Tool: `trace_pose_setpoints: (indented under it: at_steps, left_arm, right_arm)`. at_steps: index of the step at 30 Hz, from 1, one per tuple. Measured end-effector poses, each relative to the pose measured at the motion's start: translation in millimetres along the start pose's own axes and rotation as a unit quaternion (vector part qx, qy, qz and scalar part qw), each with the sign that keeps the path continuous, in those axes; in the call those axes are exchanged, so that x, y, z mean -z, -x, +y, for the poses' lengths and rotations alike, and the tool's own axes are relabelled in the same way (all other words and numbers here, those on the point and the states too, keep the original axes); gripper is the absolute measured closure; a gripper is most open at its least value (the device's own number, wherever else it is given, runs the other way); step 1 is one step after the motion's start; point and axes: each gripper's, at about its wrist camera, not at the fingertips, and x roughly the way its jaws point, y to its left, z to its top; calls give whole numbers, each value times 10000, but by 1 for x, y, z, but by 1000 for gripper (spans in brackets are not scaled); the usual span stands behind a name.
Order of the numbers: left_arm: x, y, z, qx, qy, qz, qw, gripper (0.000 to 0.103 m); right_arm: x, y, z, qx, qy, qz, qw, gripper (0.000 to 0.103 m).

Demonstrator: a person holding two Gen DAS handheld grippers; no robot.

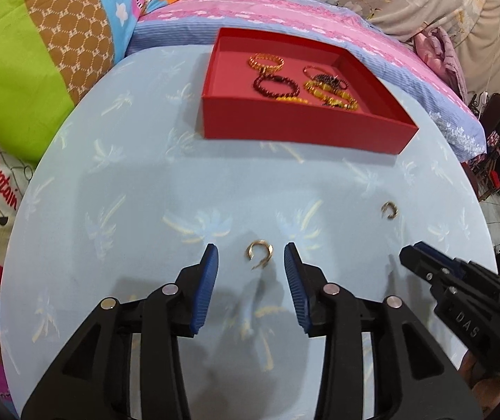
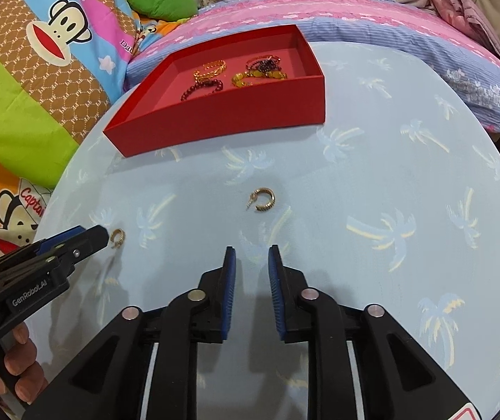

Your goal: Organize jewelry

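Note:
A red tray (image 1: 284, 129) (image 2: 236, 115) at the far side of the light blue table holds several bracelets (image 1: 305, 84) (image 2: 239, 73). Two gold hoop earrings lie on the table. One earring (image 1: 259, 252) (image 2: 117, 237) lies between the open jaws of my left gripper (image 1: 251, 255) (image 2: 101, 236), untouched. The other earring (image 1: 389, 210) (image 2: 263, 199) lies ahead of my right gripper (image 2: 251, 259) (image 1: 411, 255), which is open with a narrower gap and empty.
The round table (image 1: 145, 210) (image 2: 389, 175) has a palm-print cloth. Colourful cartoon bedding (image 1: 33, 70) (image 2: 22, 87) and a pink-and-blue pillow (image 1: 284, 10) (image 2: 372, 10) lie behind and to the left of it.

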Motion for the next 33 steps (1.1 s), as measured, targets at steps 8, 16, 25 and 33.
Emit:
trace_pose_setpoints:
  at_steps: [8, 16, 25, 33]
  left_arm:
    - [12, -8, 4, -69, 31, 65, 10000, 57]
    - [6, -16, -5, -110, -117, 25, 9999, 55]
    - [4, -19, -8, -159, -213, -7, 9996, 55]
    - [4, -20, -10, -209, -267, -30, 9994, 55]
  right_arm:
    - [0, -5, 2, 51, 48, -32, 10000, 71]
    - [-14, -15, 2, 128, 69, -94, 9998, 69]
    - [-28, -26, 6, 200, 146, -165, 9996, 69]
    - [-27, -30, 14, 546, 445, -292, 9971, 79]
